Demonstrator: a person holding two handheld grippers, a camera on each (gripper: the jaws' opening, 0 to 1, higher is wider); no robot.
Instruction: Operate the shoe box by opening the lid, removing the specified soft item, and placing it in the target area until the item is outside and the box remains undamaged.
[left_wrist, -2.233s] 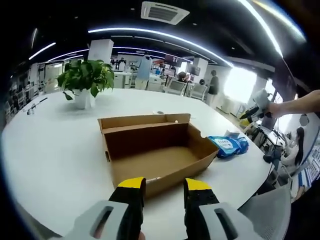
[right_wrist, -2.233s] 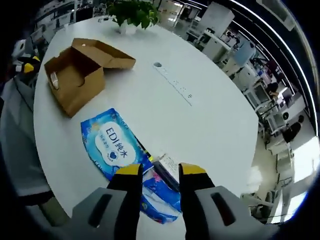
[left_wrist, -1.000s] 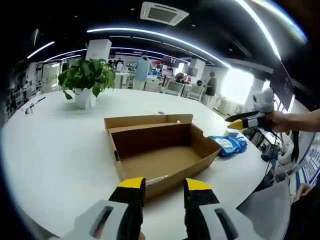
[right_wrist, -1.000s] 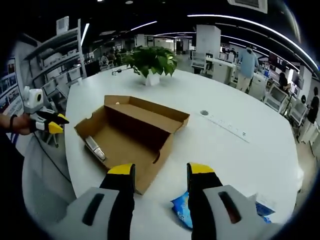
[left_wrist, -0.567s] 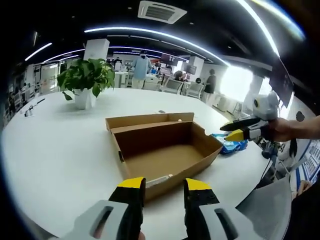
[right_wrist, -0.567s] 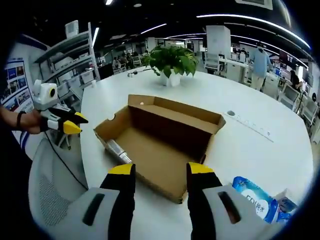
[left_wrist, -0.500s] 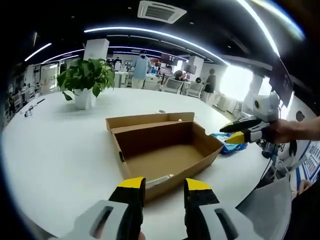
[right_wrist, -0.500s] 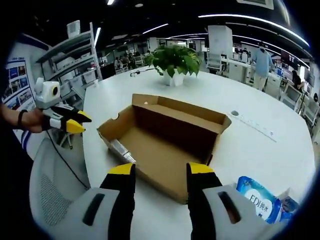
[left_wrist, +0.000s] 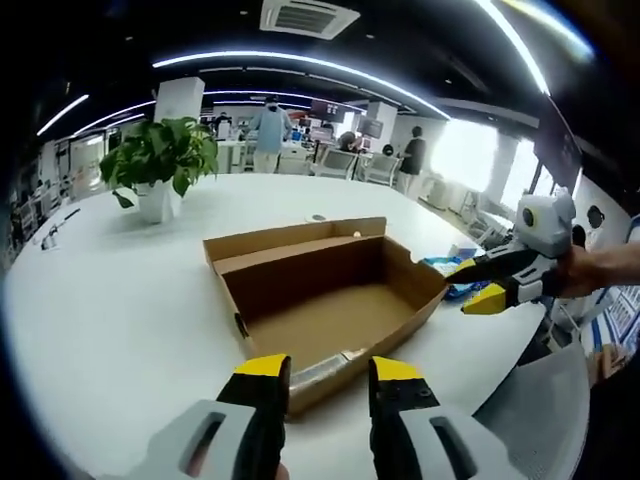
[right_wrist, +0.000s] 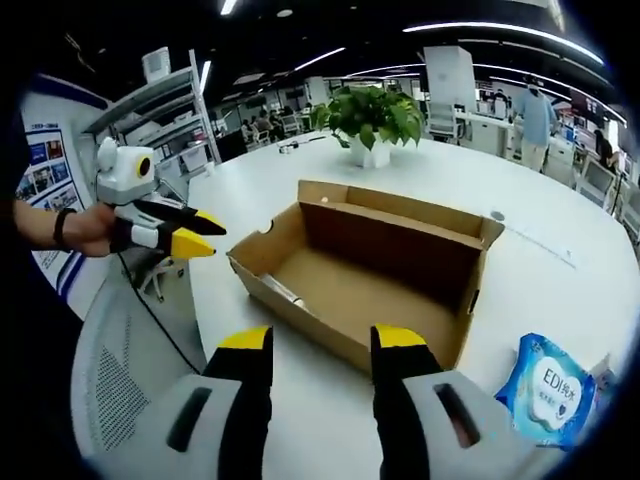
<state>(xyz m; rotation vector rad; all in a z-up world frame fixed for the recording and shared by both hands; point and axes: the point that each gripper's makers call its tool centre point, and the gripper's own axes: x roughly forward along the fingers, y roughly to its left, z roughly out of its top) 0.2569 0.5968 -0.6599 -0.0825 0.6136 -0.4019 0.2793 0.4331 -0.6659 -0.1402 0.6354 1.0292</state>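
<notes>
Two claws, left claw (left_wrist: 329, 369) and right claw (right_wrist: 320, 341), both parted and holding nothing, open cardboard shoe box (left_wrist: 320, 290) on white table (left_wrist: 110, 290), blue wipes pack (right_wrist: 549, 389) beside it.

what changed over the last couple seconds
The right hand-held gripper has swung away from the blue wipes pack and come in beside the open shoe box, jaws open and empty. The left hand-held gripper stayed open, near the box's other end. Box, pack and potted plant have not moved on the table.
</notes>
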